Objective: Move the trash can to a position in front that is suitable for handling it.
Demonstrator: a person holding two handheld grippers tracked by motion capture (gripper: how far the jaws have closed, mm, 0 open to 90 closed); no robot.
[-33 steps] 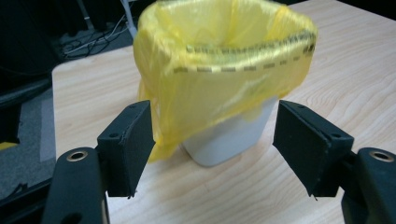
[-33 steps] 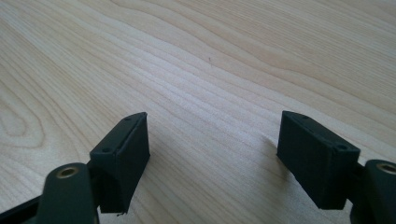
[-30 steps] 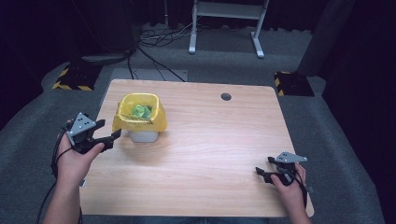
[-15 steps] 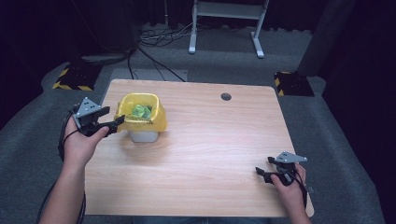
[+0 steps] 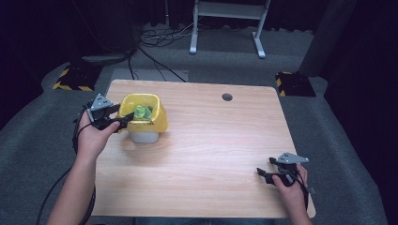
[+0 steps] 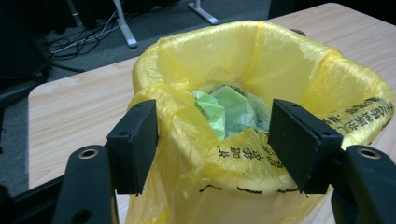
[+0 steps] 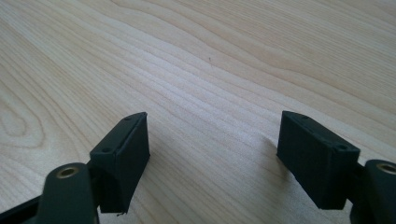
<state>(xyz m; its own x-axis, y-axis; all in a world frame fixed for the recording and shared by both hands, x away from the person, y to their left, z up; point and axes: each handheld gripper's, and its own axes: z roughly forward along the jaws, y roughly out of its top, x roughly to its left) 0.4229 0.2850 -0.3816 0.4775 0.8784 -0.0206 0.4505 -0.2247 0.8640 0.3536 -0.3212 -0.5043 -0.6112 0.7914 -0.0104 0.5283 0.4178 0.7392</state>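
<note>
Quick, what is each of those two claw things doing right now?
Left gripper: open, jaws on either side of the yellow bag's edge at the bin, not closed on it.
Right gripper: open, holding nothing, low over the bare wooden table.

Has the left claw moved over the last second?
Yes. The left claw moved forward and rightward, up to the bin; its open jaws now straddle the bag's rim.

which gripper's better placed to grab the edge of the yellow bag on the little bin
Left. The left gripper has its jaws open astride the near rim of the yellow plastic bag lining the small white bin. The right gripper rests open near the table's far corner.
</note>
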